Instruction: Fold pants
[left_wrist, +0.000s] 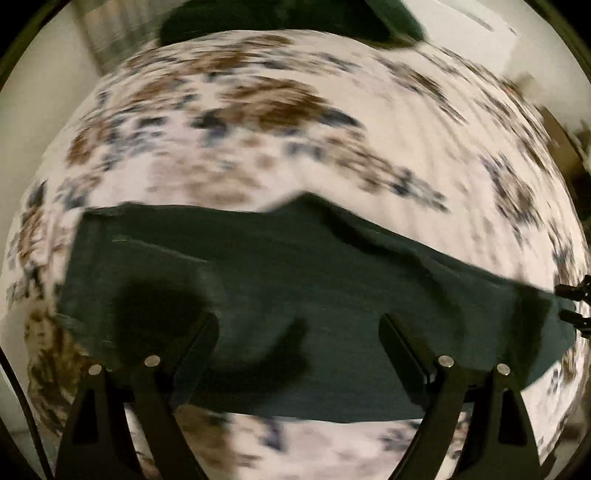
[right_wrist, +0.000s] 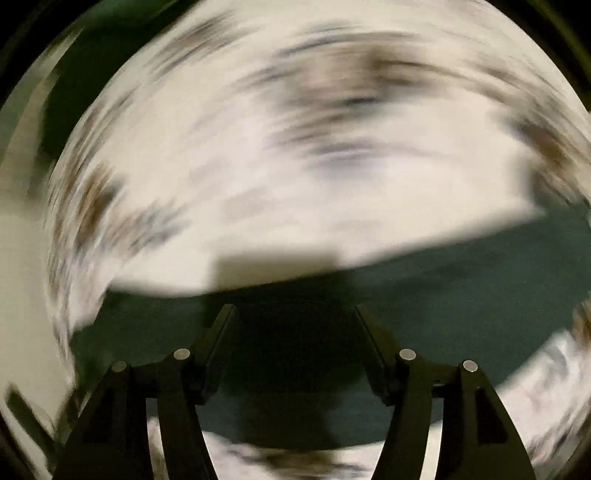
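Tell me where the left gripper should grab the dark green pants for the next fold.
Probably the left end of the pants, near the stitched edge at the corner. The left gripper hangs open above the flat cloth, so drop onto that free corner from the left, over the patterned bedsheet, and pinch there.
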